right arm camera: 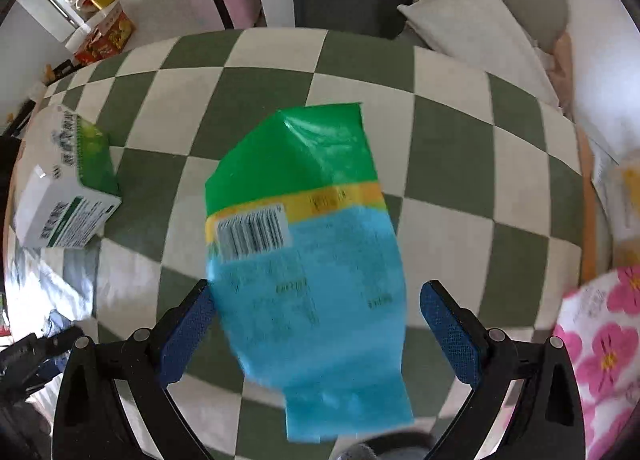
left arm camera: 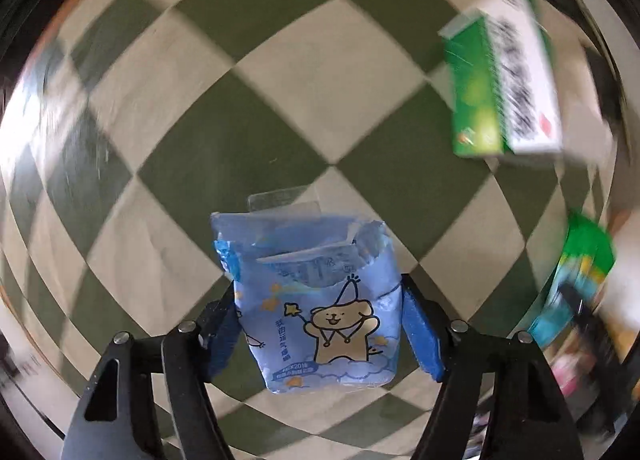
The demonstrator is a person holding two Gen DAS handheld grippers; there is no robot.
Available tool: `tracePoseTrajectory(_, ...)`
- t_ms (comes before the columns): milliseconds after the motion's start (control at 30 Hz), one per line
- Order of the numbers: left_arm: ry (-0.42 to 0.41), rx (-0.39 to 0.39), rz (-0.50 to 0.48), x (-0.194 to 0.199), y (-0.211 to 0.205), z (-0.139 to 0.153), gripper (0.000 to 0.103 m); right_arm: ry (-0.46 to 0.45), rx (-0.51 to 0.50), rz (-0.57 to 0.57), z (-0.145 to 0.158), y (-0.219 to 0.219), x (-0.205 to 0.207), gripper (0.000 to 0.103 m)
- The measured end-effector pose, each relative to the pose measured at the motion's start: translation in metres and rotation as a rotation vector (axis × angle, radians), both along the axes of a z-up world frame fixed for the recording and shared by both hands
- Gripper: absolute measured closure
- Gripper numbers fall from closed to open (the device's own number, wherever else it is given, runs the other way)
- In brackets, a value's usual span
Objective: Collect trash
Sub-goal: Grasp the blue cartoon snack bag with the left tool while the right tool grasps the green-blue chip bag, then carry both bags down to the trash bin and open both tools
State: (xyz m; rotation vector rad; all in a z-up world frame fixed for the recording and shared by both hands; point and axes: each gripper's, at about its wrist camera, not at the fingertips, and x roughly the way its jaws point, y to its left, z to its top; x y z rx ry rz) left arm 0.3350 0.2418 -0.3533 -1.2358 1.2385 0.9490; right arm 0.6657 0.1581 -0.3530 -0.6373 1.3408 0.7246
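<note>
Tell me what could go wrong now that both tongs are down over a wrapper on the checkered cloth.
1. The left tongs straddle the torn blue tissue pack; whether the pads grip is unclear, so the soft pack could crumple or slip.
2. The right tongs stand open around the green and blue bag; closing may only slide the flat film.
3. The green and white box lies outside both tongs.

My left gripper (left arm camera: 318, 330) points straight down with its blue-padded jaws pressed against something, while my right gripper (right arm camera: 318, 334) hangs downward, jaws spread wide.
</note>
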Motion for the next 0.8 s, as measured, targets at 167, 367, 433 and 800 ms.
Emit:
tracePoseTrajectory(167, 0.100, 0.159, -0.196, 0.009, -0.014, 0.016, 0.035, 0.039, -0.006, -0.021, -0.016, 0.007, 0.011, 0.007)
tracePoseTrajectory(367, 0.141, 0.307, -0.352, 0.010, -0.034, 0.042, 0.035, 0.017, 0.030, -0.059, -0.003, -0.008, 0.002, 0.009)
tracePoseTrajectory(433, 0.136, 0.343, -0.388, 0.006, -0.042, 0.054, 0.036, 0.001, 0.054, -0.090, 0.009, -0.019, -0.007, 0.009)
tracePoseTrajectory(800, 0.058, 0.506, -0.535, -0.019, -0.080, 0.120, 0.036, -0.079, 0.165, -0.209, 0.074, -0.074, -0.088, 0.009)
